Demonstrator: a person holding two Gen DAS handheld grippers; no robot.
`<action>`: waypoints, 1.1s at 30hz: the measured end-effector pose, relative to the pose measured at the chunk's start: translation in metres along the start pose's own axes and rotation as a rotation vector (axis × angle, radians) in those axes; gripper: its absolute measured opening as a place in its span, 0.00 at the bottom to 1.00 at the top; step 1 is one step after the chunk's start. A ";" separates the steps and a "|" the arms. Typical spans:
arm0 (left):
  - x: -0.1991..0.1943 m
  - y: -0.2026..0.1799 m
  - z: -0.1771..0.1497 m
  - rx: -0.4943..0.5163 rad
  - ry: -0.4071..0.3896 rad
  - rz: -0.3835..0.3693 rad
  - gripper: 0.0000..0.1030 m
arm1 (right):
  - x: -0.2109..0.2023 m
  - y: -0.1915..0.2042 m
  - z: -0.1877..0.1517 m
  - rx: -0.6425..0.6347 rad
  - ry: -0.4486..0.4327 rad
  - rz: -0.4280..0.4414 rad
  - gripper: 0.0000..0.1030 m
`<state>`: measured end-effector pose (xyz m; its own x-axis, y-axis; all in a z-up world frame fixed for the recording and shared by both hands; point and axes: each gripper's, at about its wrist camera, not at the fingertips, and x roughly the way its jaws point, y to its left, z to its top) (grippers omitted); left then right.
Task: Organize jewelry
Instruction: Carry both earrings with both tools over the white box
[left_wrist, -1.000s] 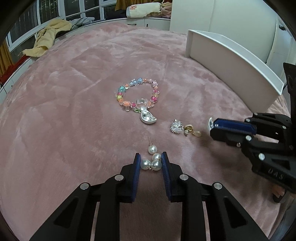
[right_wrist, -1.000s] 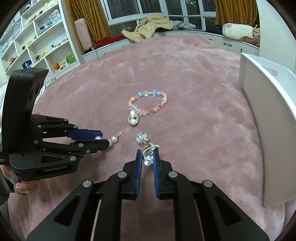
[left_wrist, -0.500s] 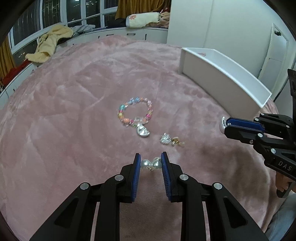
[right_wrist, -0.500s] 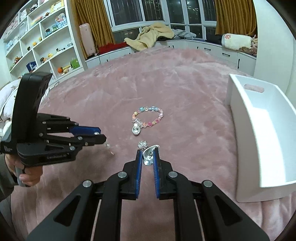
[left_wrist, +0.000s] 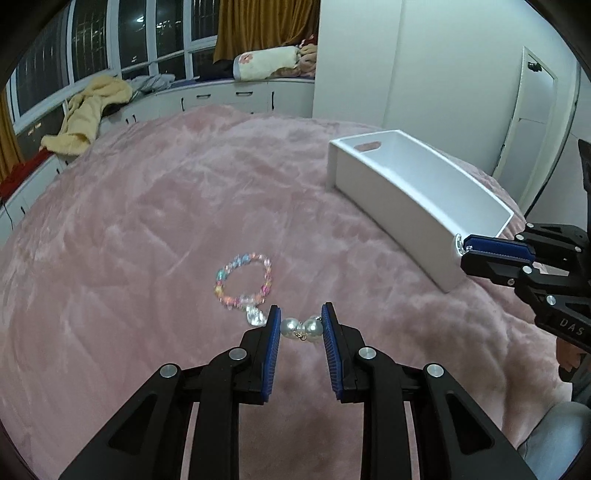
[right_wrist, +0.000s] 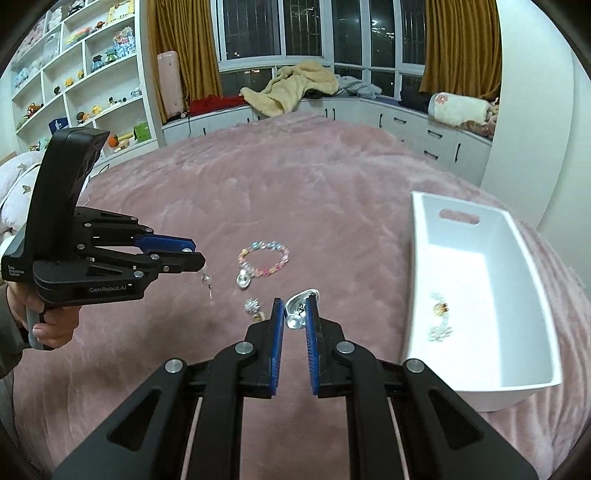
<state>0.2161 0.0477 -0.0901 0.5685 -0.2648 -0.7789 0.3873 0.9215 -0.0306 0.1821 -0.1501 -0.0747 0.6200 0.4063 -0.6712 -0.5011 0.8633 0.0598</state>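
The left tool (left_wrist: 300, 325) is closed on a pearl earring (left_wrist: 300, 328), 2 pearls pinched side by side between its blue pads, low in the middle of the left wrist view. In the right wrist view the same tool (right_wrist: 192, 254) sits at the left edge, held by a hand (right_wrist: 44, 325), and the earring's drop (right_wrist: 207, 282) dangles below its tips, clear of the bed.

The right tool (right_wrist: 295, 314) is narrow, its pads gripping a silver earring (right_wrist: 297, 308) at the centre of the right wrist view. From the left wrist view this tool (left_wrist: 461, 249) reaches in from the right edge, its tips just in front of the near corner of the bin (left_wrist: 388, 195).

The bead bracelet (left_wrist: 243, 280) lies on the pink bed (left_wrist: 147, 221) at mid frame, with its silver charm (left_wrist: 255, 315) toward the camera, just left of the left tool's pads. In the right view, a small silver piece (right_wrist: 253, 306) with a gold bit beside it lies on the bed just left of the right tool's tips, below the bracelet (right_wrist: 264, 258).

The white bin (right_wrist: 517, 387) stands on the bed at the right of the right view; a few small jewelry pieces (right_wrist: 439, 314) lie on its floor.
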 end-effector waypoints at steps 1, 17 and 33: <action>-0.001 -0.002 0.003 0.004 -0.002 0.000 0.27 | -0.003 -0.003 0.000 -0.003 -0.003 -0.007 0.12; 0.005 -0.074 0.091 0.103 -0.070 -0.056 0.27 | -0.048 -0.083 0.017 0.033 -0.039 -0.120 0.12; 0.081 -0.153 0.148 0.173 -0.045 -0.111 0.27 | -0.040 -0.163 -0.006 0.095 -0.001 -0.165 0.12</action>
<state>0.3102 -0.1566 -0.0554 0.5455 -0.3780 -0.7480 0.5660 0.8244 -0.0037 0.2357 -0.3091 -0.0616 0.6896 0.2574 -0.6769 -0.3335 0.9426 0.0187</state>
